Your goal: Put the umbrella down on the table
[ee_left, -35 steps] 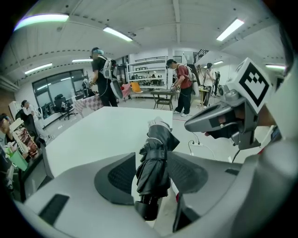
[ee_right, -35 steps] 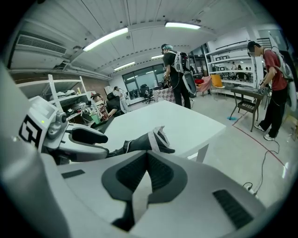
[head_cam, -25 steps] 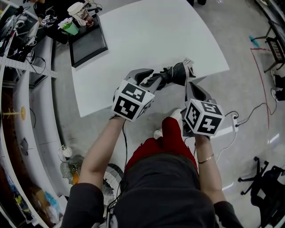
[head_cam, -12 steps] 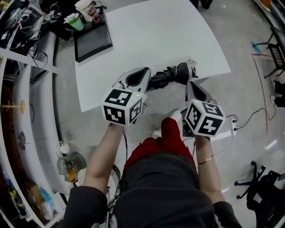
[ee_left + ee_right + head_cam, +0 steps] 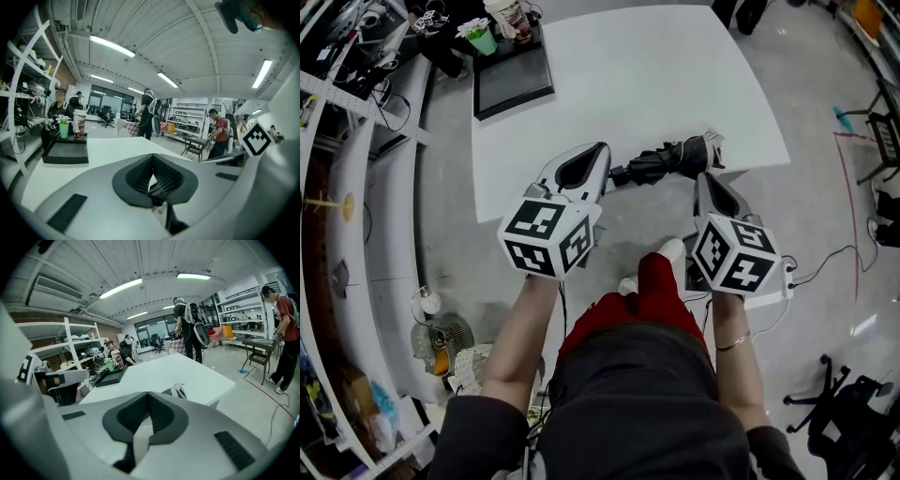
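Left gripper clamps umbrella | over white table | grey floor

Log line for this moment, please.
left claw: shut on umbrella end | right claw: shut on other end | umbrella: at table near edge

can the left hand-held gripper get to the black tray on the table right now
Probably not yet: the left hand-held gripper is shut on the umbrella. Otherwise the way looks free, with bare table up to the tray.
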